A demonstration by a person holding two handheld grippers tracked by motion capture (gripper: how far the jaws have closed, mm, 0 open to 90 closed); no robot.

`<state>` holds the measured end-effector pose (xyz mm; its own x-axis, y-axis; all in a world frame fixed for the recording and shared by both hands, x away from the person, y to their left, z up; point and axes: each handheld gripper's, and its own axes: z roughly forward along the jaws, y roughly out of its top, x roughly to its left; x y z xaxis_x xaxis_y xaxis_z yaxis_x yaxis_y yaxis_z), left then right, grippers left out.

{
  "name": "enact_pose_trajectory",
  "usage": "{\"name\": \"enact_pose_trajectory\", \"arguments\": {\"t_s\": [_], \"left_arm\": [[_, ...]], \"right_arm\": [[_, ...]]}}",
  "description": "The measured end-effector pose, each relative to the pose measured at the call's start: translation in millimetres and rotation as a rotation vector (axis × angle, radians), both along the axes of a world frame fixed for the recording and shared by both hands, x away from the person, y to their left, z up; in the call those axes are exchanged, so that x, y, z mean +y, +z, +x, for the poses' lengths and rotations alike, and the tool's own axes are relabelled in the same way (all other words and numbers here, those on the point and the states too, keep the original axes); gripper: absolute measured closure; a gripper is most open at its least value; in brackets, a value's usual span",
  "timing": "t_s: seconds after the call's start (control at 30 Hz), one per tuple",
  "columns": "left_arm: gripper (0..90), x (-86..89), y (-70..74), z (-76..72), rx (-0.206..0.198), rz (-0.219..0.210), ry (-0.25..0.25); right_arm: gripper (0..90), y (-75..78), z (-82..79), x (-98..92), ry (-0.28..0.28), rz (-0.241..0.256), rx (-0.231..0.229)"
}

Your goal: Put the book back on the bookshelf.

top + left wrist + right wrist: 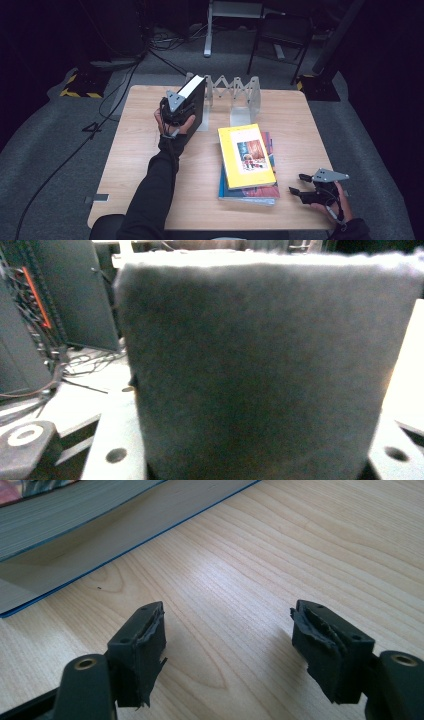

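Note:
A thick black book (196, 100) with white page edges stands upright at the back of the wooden table (145, 165), against the left end of a metal accordion book rack (235, 92). My left gripper (175, 107) is shut on this book; its dark cover (260, 370) hides the jaws in the left gripper view. A yellow book (246, 156) lies flat on a blue one (250, 192) right of centre. My right gripper (299, 183) rests open near the front right corner, just right of that stack. Its pads (145, 645) hold nothing, and the stack's page edges (60, 525) lie ahead.
Silver rack plates with holes (115, 440) flank the black book. Beyond the table, a dark chair (282, 35) and cables (120, 85) sit on grey carpet. Bare wood (300, 545) stretches ahead of the right gripper.

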<state>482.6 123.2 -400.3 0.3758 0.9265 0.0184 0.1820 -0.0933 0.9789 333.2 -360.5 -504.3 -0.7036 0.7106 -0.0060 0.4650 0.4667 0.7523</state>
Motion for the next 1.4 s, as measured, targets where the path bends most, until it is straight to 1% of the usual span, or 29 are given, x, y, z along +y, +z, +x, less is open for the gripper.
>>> {"name": "enact_pose_trajectory", "arguments": {"t_s": [0.13,0.33,0.37,0.47,0.6,0.67,0.73,0.8,0.87,0.9,1.0,1.07,1.13,1.2,1.23,1.4], "left_arm": [[50.6,1.6,-2.0,-3.2,0.000,-0.002,-0.002],[49.8,7.6,-7.6,-10.2,0.012,0.009,-0.030],[49.6,9.6,-10.0,-11.9,0.020,0.000,-0.033],[49.6,11.4,-12.0,-14.5,0.017,-0.001,-0.039],[49.4,9.3,-13.0,-16.6,0.009,0.006,-0.035],[49.0,7.7,-14.3,-18.6,0.002,0.017,-0.032],[47.9,5.9,-16.9,-20.9,-0.001,0.016,-0.020],[47.1,4.9,-19.5,-21.9,0.007,0.040,-0.014],[46.6,4.6,-21.5,-22.1,0.013,0.037,-0.010],[46.6,4.7,-23.2,-22.3,0.019,0.044,-0.008],[46.1,5.4,-29.8,-23.9,0.035,0.043,0.002],[46.2,5.5,-34.8,-25.0,0.046,0.053,0.010],[46.3,4.4,-39.0,-26.6,0.063,0.045,0.018],[47.2,3.0,-42.5,-27.9,0.072,0.047,0.025],[47.4,1.3,-46.1,-28.9,0.084,0.045,0.033],[48.0,-1.4,-51.2,-29.7,0.093,0.035,0.054]], "right_arm": [[29.5,0.0,0.0,0.0,0.000,0.000,0.000],[29.5,0.0,0.0,0.0,0.000,-0.001,0.000],[29.4,0.0,0.0,0.0,-0.001,-0.001,0.000],[29.4,0.0,-0.1,0.0,0.000,-0.001,-0.001],[29.4,0.0,-0.1,0.0,-0.001,-0.001,-0.001],[29.4,0.0,-0.1,0.1,-0.001,-0.001,0.000],[29.4,0.0,-0.1,0.0,-0.001,-0.001,-0.001],[29.4,0.0,-0.1,0.0,-0.001,-0.001,-0.001],[29.4,0.0,-0.1,0.0,-0.001,-0.001,-0.001],[29.4,0.0,-0.1,0.1,-0.001,-0.001,-0.001],[29.3,0.0,-0.1,0.1,-0.001,-0.001,-0.001],[29.3,0.0,-0.1,0.1,-0.001,-0.001,-0.001],[29.3,0.0,-0.1,0.1,-0.001,-0.001,-0.001],[29.1,0.0,-0.1,0.1,-0.001,-0.002,-0.001],[28.9,0.0,-0.1,0.1,-0.002,-0.002,-0.001],[28.7,-0.1,0.0,0.2,-0.003,-0.003,-0.001]]}}
